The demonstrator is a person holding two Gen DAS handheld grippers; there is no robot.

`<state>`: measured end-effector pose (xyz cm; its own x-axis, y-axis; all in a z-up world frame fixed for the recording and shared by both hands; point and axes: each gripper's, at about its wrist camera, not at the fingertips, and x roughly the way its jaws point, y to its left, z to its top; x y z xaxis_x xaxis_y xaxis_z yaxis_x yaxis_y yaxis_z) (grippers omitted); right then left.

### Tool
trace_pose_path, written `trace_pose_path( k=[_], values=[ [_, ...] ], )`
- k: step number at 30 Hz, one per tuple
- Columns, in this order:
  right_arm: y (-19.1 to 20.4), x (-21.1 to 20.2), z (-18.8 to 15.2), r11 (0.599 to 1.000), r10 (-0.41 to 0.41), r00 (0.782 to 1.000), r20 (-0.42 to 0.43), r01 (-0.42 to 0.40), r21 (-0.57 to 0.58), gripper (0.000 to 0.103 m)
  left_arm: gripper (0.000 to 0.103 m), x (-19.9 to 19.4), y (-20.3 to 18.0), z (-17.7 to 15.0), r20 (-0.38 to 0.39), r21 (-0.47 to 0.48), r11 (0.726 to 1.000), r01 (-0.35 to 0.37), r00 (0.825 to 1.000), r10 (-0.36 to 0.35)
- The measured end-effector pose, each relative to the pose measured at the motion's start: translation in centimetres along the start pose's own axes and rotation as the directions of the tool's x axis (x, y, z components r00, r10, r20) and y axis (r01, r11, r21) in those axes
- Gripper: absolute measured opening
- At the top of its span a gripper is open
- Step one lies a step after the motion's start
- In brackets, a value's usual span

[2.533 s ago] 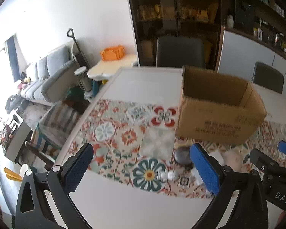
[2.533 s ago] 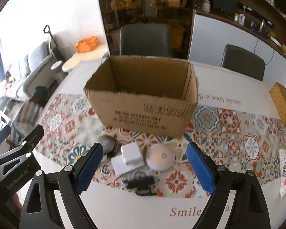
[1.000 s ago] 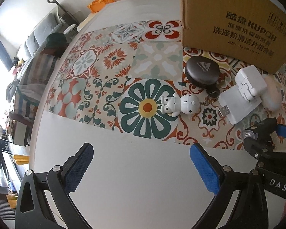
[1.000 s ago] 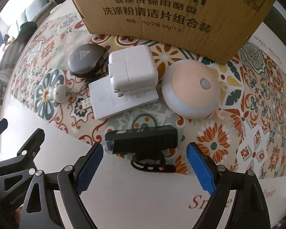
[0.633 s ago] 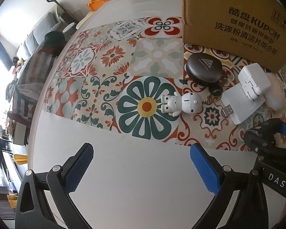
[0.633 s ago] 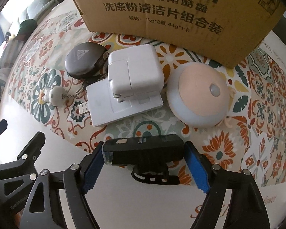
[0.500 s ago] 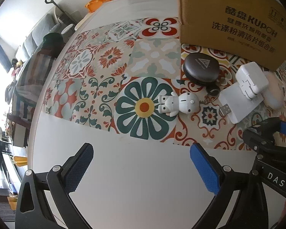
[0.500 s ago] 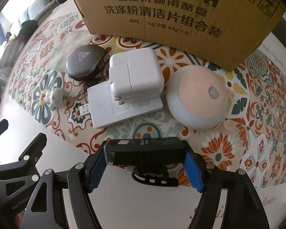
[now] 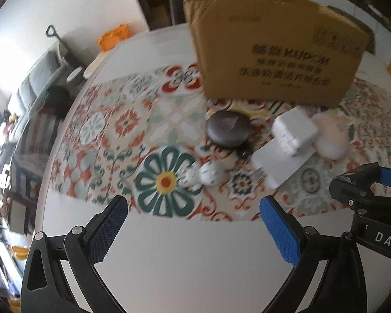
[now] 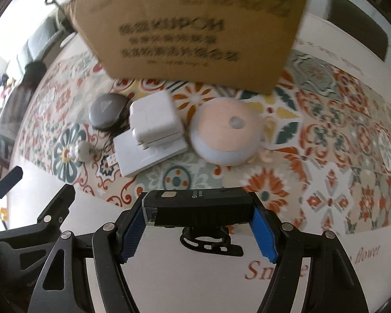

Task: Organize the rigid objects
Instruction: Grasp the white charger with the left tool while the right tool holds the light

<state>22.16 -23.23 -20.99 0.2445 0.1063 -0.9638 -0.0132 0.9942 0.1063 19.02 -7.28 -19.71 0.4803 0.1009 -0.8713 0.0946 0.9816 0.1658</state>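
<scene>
Bike light point(image 10: 198, 207), black: clamped end to end in my right gripper point(image 10: 198, 230), near side of the patterned runner point(image 10: 325, 140). Left gripper point(image 9: 195, 230): jaws spread, nothing between. Cardboard box point(image 10: 195, 26): far side, behind charger point(image 10: 155, 118) and round lamp point(image 10: 225, 134).

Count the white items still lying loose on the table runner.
3: white charger block on the flat white adapter, small white figurine to their left. The box could hide others.

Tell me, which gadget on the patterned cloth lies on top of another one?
The white charger block: it rests on the flat white slab; the others lie directly on the cloth.
</scene>
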Motion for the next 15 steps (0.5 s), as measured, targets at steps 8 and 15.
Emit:
trace_pose_path(
  k=[8, 15],
  values=[
    [-4.2, -2.5, 0.2, 0.996, -0.036, 0.999, 0.037, 0.033, 0.082, 0.072, 0.103, -0.6, -2.7, 1.8, 0.091, 0.091, 0.992, 0.089, 0.991, -0.097],
    [-6.6, -2.3, 0.4, 0.983, -0.069, 0.997, 0.044, 0.061, 0.173, 0.072, 0.102, -0.2, -5.3, 3.4, 0.117, 0.186, 0.971, 0.151, 0.978, -0.174]
  ],
)
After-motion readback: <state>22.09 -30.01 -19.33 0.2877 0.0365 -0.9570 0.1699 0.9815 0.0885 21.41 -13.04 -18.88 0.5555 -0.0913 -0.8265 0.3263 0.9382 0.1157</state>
